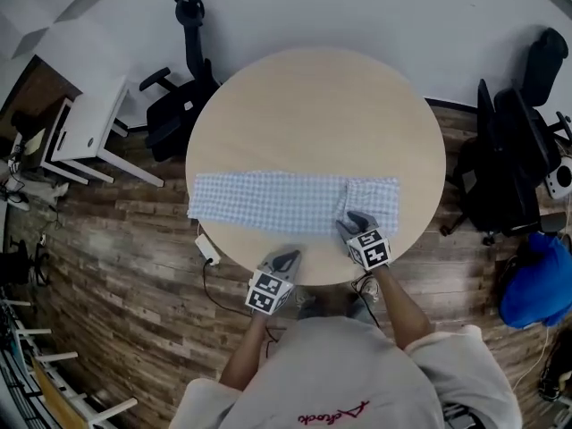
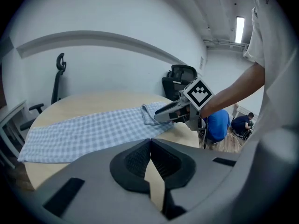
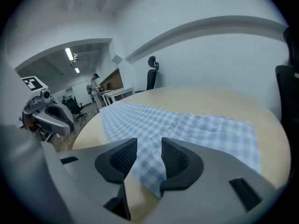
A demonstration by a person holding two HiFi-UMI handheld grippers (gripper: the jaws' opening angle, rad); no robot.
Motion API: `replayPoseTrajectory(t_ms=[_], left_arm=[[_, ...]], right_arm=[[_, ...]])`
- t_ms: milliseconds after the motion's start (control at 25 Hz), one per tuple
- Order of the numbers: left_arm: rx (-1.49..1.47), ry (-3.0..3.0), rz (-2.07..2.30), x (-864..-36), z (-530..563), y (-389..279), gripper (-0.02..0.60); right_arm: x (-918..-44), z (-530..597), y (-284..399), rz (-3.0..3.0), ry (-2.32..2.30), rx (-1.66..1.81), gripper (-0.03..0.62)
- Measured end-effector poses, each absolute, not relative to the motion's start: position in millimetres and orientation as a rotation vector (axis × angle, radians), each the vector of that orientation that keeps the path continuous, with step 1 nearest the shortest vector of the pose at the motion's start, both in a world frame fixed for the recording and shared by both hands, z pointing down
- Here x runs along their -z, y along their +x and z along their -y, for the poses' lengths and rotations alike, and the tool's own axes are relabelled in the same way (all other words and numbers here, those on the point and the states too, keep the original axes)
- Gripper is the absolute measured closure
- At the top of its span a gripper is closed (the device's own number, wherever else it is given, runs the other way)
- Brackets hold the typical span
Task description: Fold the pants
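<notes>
Pants: one pair, blue-and-white check, spread flat in a long strip across the near half of the one round wooden table. They lie just ahead of both sets of fingers. One end reaches the table edge, far out to the left of the left fingers. The other end lies under the right fingers, where the cloth is rucked into a low ridge.

Two black chairs stand beyond the table, one far ahead and left of the left fingers, one well to the right of the right fingers.

Two grippers are in use. The right gripper has its fingers released, pads apart, the near hem of the pants showing in the gap without being pinched. The left gripper has its fingers clenched tip to tip on nothing, over bare table just short of the hem.
</notes>
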State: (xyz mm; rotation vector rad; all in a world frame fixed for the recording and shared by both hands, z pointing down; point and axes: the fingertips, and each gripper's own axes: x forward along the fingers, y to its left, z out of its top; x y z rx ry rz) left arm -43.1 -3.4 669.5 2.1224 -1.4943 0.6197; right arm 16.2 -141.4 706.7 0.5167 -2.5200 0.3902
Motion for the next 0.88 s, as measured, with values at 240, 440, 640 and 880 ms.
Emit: replayPoseTrajectory(t_ms=[240,440,640,880], left_arm=[[-0.606,2.102,1.509,-672,-9,-54,0.549],[-0.612,2.150,1.465,-669,3,-44,0.549],[-0.632,2.235,1.379,-668,27,-16,0.549],[-0.656,2.348,1.260,-664,62,32,0.549]], right_arm=[[-717,120,-1,2.502,0.467,-0.405,0.439],[-699,139,14,2.539,0.584,-0.419,0.439],[-688,170,63,2.527,0.776,-0.447,0.439],[-701,203,143,2.403,1.051,-0.604,0.439]])
